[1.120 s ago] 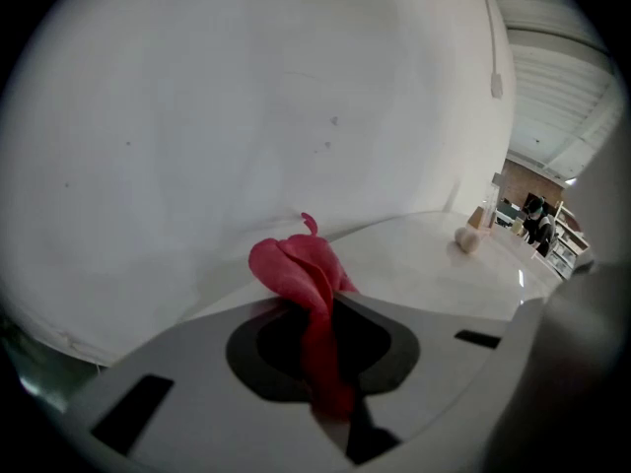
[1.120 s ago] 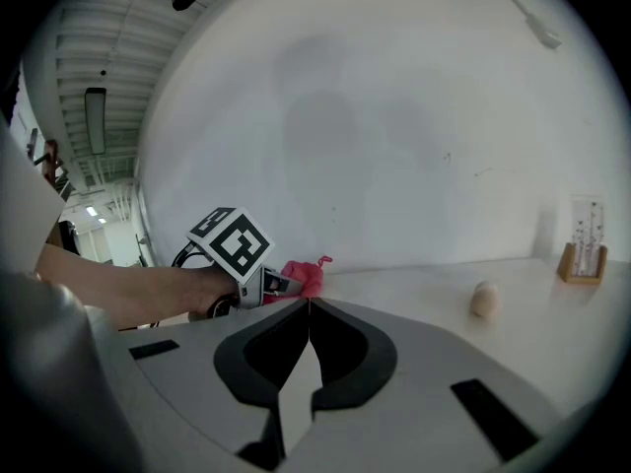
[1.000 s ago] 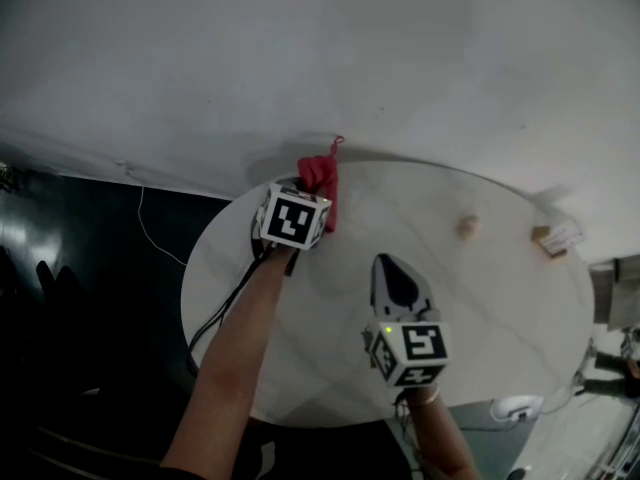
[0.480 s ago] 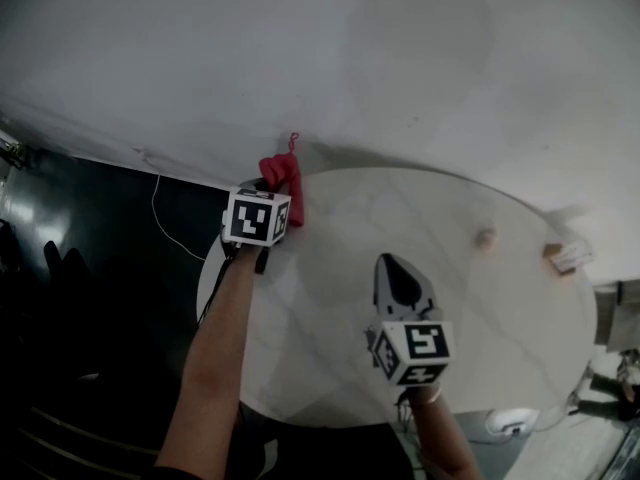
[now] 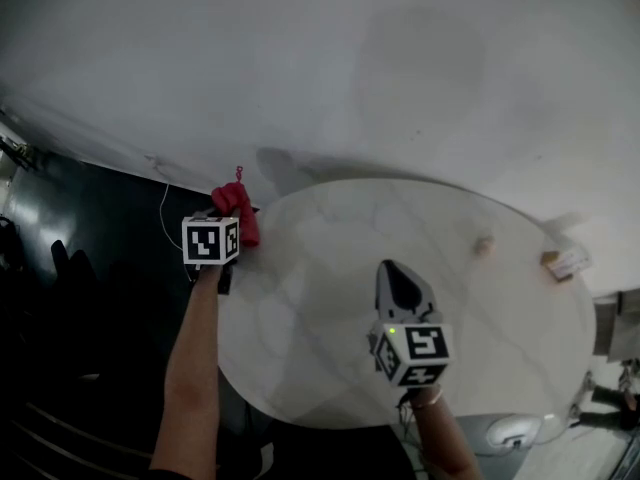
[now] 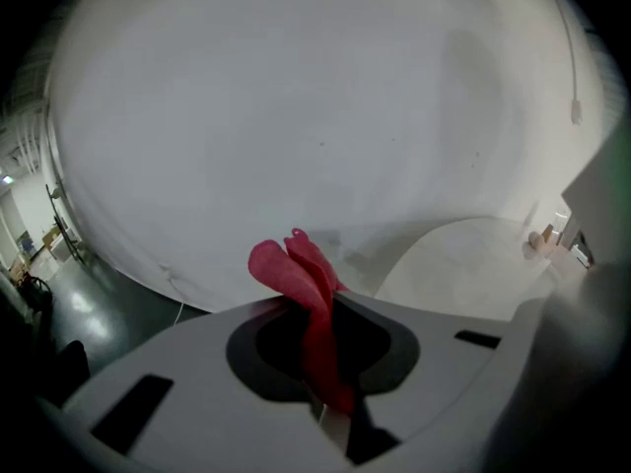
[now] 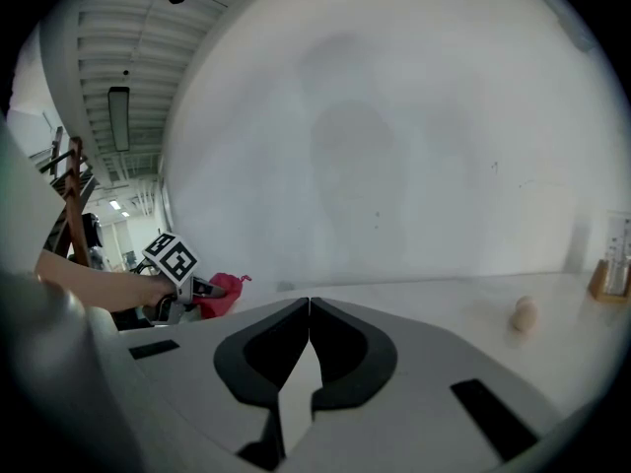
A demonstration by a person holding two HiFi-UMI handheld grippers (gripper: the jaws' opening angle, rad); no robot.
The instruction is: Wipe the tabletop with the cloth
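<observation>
Left tongs point(image 6: 320, 308) clamped on the red cloth point(image 6: 291, 269). The cloth is soft and crumpled; a bunched fold sticks up past the tips and a thin strip is pinched down between the jaws. In the head view the cloth point(image 5: 238, 213) sits at the far-left rim of the tabletop point(image 5: 500, 328), roughly over the edge. Can't tell if it touches the surface.

Right tongs point(image 7: 309, 308) shut, jaw tips together, nothing between them. They're held over the near-middle of the tabletop, well apart from the cloth, pointing toward the wall.

Tabletop is round, white and smooth, with faint marble-like veining.

Small beige egg-shaped object point(image 5: 484, 245) lies on the far right part, alone, well apart from both tongs. Small tan block with a white card point(image 5: 562, 262) sits at the right rim, near the egg-shaped object; details too small to read.

Nothing stands between the cloth and the open middle of the tabletop.

Plain white wall point(image 5: 330, 68) behind. Dark glossy floor point(image 5: 90, 298) to the left, with a thin white cable point(image 5: 165, 203) running down beside the rim. Bare forearms run back from both tongs.
</observation>
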